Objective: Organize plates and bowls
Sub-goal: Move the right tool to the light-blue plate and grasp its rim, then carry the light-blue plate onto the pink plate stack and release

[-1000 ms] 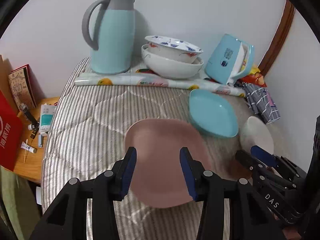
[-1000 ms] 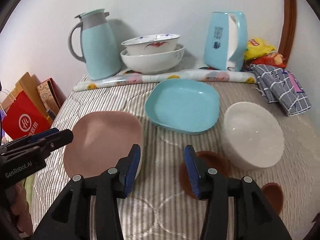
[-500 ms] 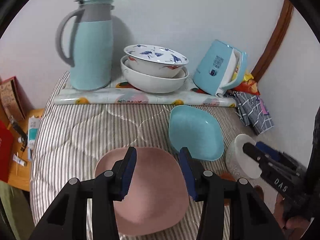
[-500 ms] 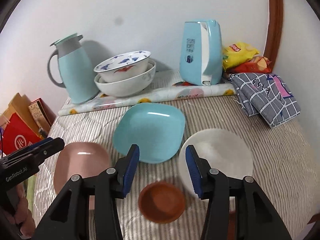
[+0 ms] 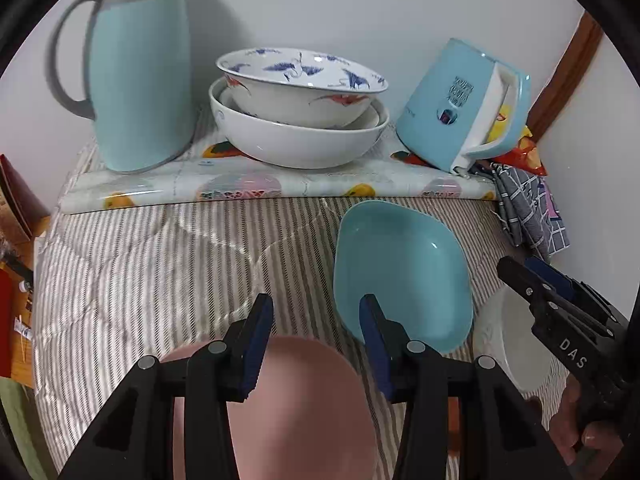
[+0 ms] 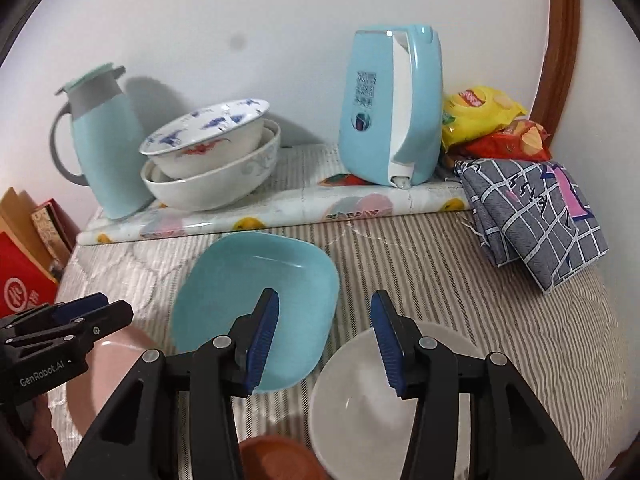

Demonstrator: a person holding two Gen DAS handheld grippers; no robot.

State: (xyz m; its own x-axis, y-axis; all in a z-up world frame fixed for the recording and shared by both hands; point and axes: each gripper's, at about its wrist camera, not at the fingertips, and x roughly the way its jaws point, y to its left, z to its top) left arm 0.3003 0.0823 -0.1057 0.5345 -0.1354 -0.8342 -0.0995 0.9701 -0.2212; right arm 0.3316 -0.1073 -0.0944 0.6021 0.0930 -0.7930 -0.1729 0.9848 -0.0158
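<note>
A pink plate (image 5: 304, 408) lies under my open, empty left gripper (image 5: 314, 312); it also shows in the right wrist view (image 6: 116, 372). A teal square plate (image 5: 400, 272) (image 6: 256, 304) lies on the striped cloth beyond it. A white bowl (image 6: 384, 400) (image 5: 516, 344) sits below my open, empty right gripper (image 6: 324, 324). A small brown dish (image 6: 276, 460) lies at the near edge. Two stacked white bowls (image 5: 300, 108) (image 6: 208, 160) stand at the back, the upper one with a blue and red pattern.
A teal thermos jug (image 5: 136, 68) (image 6: 100, 140) and a teal kettle (image 5: 460, 108) (image 6: 392, 108) stand at the back on a fruit-print mat (image 5: 280, 184). A folded checked cloth (image 6: 532, 208) and snack bags (image 6: 492, 124) lie at the right. Red boxes (image 6: 20, 280) stand left of the table.
Both grippers have moved forward toward the back of the table and risen a little. The plates and bowls now lie nearer in both views. Nothing was taken hold of.
</note>
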